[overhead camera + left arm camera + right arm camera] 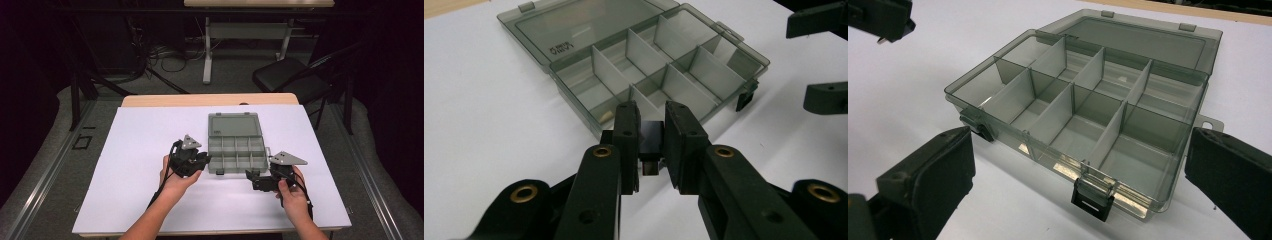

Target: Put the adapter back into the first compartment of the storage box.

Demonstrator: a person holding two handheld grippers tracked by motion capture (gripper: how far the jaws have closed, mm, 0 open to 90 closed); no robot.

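Left gripper (651, 145) fingers clamping a small black clip (652, 140), right gripper (1073, 165) fingers spread, open compartment box (1088, 100), lid lettering unreadable.

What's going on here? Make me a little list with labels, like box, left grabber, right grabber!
box: smoky clear organizer box on the white table, lid open and lying flat
compartments: eight, none with anything visible inside
latches: two black clips on the front edge, one seen up close
left gripper: shut on a small black part, at the box's front corner
right gripper: jaws wide open, facing the box's front
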